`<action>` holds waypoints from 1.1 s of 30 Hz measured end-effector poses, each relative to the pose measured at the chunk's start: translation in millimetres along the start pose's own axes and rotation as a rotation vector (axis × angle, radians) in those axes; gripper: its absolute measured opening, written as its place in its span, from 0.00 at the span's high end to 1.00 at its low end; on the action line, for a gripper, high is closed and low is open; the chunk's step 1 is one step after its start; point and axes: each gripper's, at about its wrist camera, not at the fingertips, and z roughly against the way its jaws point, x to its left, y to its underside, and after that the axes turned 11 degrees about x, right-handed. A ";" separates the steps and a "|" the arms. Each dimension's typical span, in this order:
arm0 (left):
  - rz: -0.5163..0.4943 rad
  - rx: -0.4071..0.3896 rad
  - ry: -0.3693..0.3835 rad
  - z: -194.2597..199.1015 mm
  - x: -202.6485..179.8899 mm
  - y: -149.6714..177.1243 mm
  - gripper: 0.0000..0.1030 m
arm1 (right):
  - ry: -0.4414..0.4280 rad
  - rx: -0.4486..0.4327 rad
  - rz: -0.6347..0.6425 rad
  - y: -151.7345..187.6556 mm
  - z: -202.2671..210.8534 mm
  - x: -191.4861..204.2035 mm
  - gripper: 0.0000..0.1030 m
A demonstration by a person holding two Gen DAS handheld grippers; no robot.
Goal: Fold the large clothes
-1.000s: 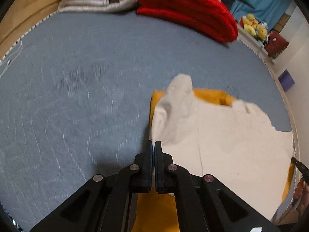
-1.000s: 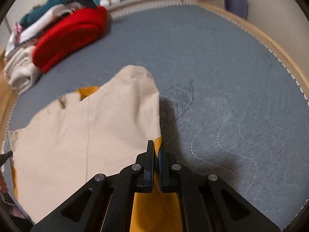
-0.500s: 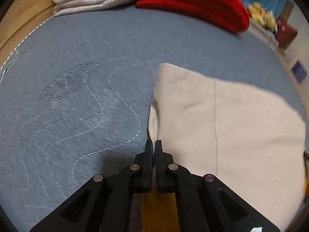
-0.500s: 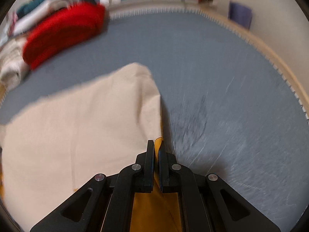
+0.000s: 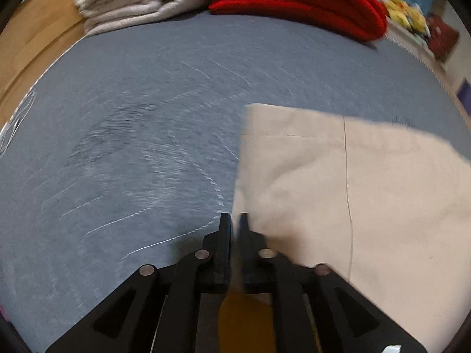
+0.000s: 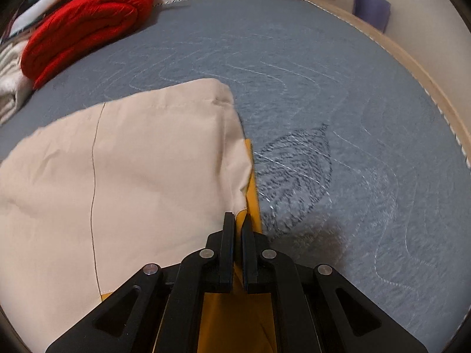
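Observation:
A large garment, beige on one side and mustard yellow on the other, lies spread on a grey quilted bed. In the left wrist view my left gripper is shut on the garment's left edge. In the right wrist view my right gripper is shut on its right edge, where a yellow strip shows beside the beige cloth. The beige layer covers most of the yellow one.
A folded red blanket and a folded white one lie at the far side of the bed. The red blanket also shows in the right wrist view. A wooden bed rim runs along the right.
Both grippers have carried the garment's edge forward across the bed. The beige layer now lies flatter and covers the yellow that showed before.

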 end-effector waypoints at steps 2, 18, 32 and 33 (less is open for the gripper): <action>0.044 -0.066 0.017 27.5 9.2 5.0 0.79 | 0.013 -0.012 -0.049 3.1 14.8 -12.4 0.78; -0.527 0.223 0.127 40.6 -81.8 177.9 0.75 | -0.025 0.163 0.293 135.9 63.8 21.1 0.73; -0.139 0.270 0.076 38.0 28.5 184.5 0.94 | 0.022 0.268 0.111 164.7 51.7 -46.5 0.74; -0.133 0.265 0.053 40.3 27.5 187.4 0.94 | 0.024 0.270 0.105 165.8 52.3 -52.8 0.74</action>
